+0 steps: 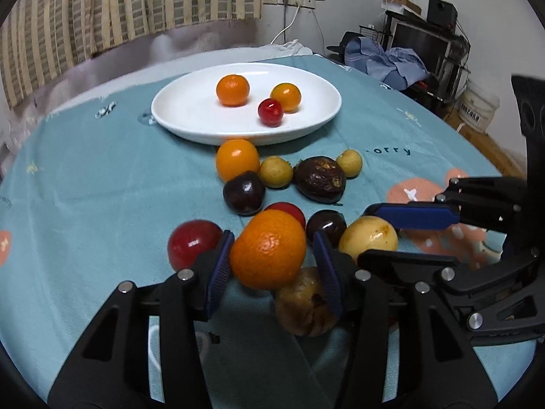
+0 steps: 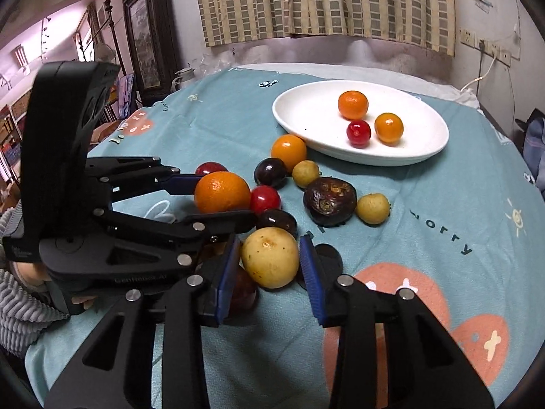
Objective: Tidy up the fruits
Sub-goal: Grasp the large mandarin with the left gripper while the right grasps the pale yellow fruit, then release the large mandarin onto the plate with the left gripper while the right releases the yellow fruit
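We are angling both hand-held grippers downward over the table, side by side. Our left hand-held gripper (image 1: 272,255) is clamping the large orange (image 1: 268,249) between its blue pads. Our right hand-held gripper (image 2: 270,262) is pinching the yellow fruit (image 2: 270,261). A grey ribbed sleeve (image 2: 13,293) is covering our left wrist.

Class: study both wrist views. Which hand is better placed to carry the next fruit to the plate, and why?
Probably the left. Its tongs already straddle the orange, which sits nearer the white plate. The right tongs frame the yellow fruit, farther back.
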`<state>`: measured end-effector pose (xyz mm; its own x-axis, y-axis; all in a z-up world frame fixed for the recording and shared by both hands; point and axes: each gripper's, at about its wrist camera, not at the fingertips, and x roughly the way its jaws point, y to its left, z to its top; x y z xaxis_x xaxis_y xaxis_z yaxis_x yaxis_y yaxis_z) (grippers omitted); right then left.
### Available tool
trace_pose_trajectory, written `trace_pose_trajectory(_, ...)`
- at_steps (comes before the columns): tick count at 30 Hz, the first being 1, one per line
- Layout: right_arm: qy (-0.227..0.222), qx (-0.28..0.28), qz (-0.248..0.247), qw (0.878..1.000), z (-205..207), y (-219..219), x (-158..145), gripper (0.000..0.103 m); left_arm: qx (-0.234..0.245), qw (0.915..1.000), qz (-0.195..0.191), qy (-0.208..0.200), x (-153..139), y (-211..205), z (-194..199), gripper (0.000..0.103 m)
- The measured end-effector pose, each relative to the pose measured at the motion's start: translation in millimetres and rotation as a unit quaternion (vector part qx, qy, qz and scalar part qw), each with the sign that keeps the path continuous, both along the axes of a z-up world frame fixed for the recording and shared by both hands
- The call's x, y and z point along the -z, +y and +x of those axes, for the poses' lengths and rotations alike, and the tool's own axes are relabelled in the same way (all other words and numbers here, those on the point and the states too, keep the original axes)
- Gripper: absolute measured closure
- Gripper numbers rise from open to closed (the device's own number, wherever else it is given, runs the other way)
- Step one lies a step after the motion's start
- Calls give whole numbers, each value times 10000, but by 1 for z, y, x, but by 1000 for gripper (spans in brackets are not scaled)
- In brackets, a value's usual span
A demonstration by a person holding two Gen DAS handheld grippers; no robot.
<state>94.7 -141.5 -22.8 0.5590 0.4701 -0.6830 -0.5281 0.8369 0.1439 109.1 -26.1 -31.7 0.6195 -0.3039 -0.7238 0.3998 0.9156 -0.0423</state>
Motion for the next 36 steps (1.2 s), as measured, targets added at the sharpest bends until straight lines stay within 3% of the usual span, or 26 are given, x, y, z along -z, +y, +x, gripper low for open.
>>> trace_pose_trajectory(8, 38, 52, 101, 9999, 2, -3, -1, 70, -170, 9995, -282, 7, -3, 13, 2, 62)
trace_pose_trajectory(9, 24, 78, 165, 9998, 3, -6, -3, 74, -208, 9993, -316, -19, -5, 15, 3, 62)
trace_pose_trajectory(11, -34, 114, 327, 9994, 2, -11, -9, 95, -244, 9991, -344, -97, -9, 15, 3, 62)
trace_pose_trajectory(12, -23, 162, 464, 9988, 5, -16, -12, 98, -232, 9989, -378, -128, -11, 15, 2, 62)
trace_pose_trajectory(17, 250, 59, 395, 9989, 6, -14, -9, 94, -196, 9993, -327, -55, -9, 10, 4, 62)
trace_pose_trajectory(18, 369, -76, 457, 9982, 5, -12, -8, 86, -182, 9994, -301, -49, -8, 10, 3, 62)
trace_pose_trajectory(19, 403, -105, 390, 9984, 4, -10, -6, 70, -168, 9994, -294, -50, -8, 9, 3, 62)
trace_pose_trajectory(22, 436, -196, 279, 9985, -2, -5, -2, 55, -168, 9996, -234, -50, -7, 8, 2, 61)
trace_pose_trajectory(26, 559, -214, 466, 9971, 0, -2, 2, 57, -160, 9996, -217, -42, -6, 8, 1, 61)
trace_pose_trajectory(28, 1067, -93, 908, 9901, 13, -11, 9, 57, -144, 9997, -181, -44, -6, 7, 1, 61)
trace_pose_trajectory(31, 1936, -142, 1542, 9688, 28, -23, 24, 58, -113, 9998, -150, -29, -6, 6, 1, 61)
trace_pose_trajectory(36, 1717, -153, 1376, 9754, 21, -14, 20, 66, -102, 9997, -239, 24, -4, 7, 3, 61)
